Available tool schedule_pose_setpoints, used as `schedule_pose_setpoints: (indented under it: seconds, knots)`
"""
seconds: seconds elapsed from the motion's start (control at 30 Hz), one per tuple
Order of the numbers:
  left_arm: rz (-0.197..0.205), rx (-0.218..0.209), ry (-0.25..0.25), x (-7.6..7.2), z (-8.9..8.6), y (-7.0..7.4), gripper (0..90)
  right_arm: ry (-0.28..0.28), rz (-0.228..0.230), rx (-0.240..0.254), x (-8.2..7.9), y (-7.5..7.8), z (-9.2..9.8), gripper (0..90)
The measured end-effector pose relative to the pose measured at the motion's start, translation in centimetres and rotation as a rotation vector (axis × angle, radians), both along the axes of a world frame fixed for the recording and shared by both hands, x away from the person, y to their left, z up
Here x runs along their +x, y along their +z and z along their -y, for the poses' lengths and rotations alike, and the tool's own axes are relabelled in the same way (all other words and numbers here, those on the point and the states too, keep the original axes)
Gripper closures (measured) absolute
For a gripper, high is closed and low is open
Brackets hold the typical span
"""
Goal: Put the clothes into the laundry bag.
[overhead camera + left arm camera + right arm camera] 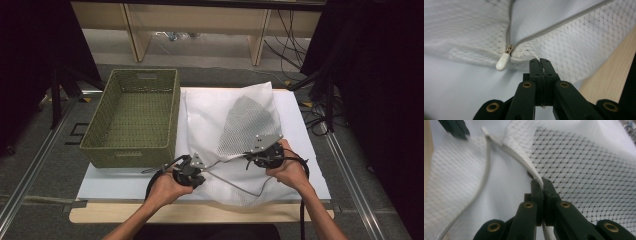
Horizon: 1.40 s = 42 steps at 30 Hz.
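A white mesh zip bag lies on the white board, with a grey item showing through its netting. The bag's mouth is unzipped near the front. My left gripper is shut, pinching the mesh edge just right of the white zipper pull. My right gripper is shut on the upper zipper tape of the open mouth, lifting that edge. In the right gripper view the left gripper's jaws stand at the top left, close to the pull.
An empty green woven basket stands to the left of the bag. The board rests on a wooden tabletop, whose front edge runs below the hands. Shelving and cables lie beyond the table.
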<state>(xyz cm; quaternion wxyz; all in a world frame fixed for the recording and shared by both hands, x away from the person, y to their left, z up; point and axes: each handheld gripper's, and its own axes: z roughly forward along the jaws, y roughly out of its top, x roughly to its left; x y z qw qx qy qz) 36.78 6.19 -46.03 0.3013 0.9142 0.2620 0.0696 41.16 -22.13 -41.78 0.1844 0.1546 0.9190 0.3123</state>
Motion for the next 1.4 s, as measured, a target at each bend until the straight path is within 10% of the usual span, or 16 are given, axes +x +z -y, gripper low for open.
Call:
schedule_pose_setpoints:
  seconds: [0.3, 0.8, 1.4]
  knots:
    - [-0.017, -0.021, 0.001, -1.6, -1.8, 0.0, 82.9, -0.004, -0.051, -0.052, 0.1, -2.2, -0.2, 89.9]
    - [0.079, -0.081, 0.052, -2.8, -3.9, 0.3, 35.1, -0.021, -0.097, -0.085, 0.1, -3.7, -0.4, 89.9]
    - [0.111, -0.103, 0.12, -3.0, -5.3, 0.3, 26.6, -0.009, -0.103, -0.093, 0.0, -4.6, -0.5, 80.2]
